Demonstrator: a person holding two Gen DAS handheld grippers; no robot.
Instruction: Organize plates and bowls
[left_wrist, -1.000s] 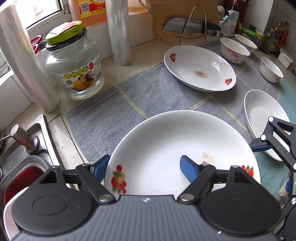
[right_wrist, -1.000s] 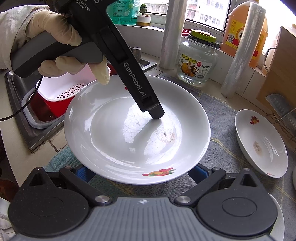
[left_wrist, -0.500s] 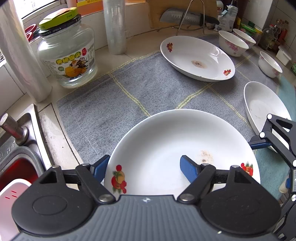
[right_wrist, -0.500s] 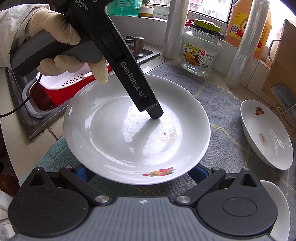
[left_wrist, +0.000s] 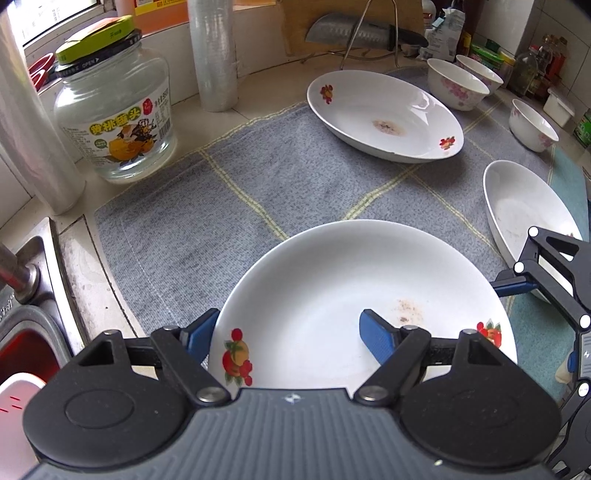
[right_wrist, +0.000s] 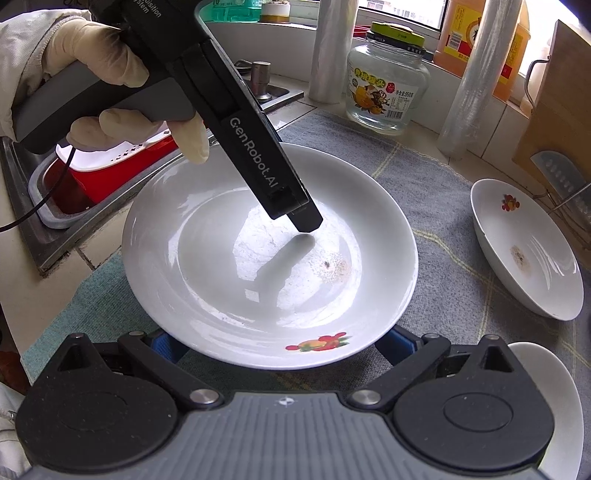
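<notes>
Plates (left_wrist: 362, 306): three | bowls (left_wrist: 458, 83): three | left jaws grip plate rim; right jaws wide

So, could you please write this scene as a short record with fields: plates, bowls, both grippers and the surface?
Held item: large white ceramic plate with fruit prints, small stain inside
Left gripper: shut on that plate's rim, one finger inside, one outside
Right gripper: open, fingers low at the plate's near edge
Other plates: stained white fruit-print plate; plain white plate
Bowls: three white bowls with pink flowers, apart, at the back
Surface: grey checked cloth
</notes>
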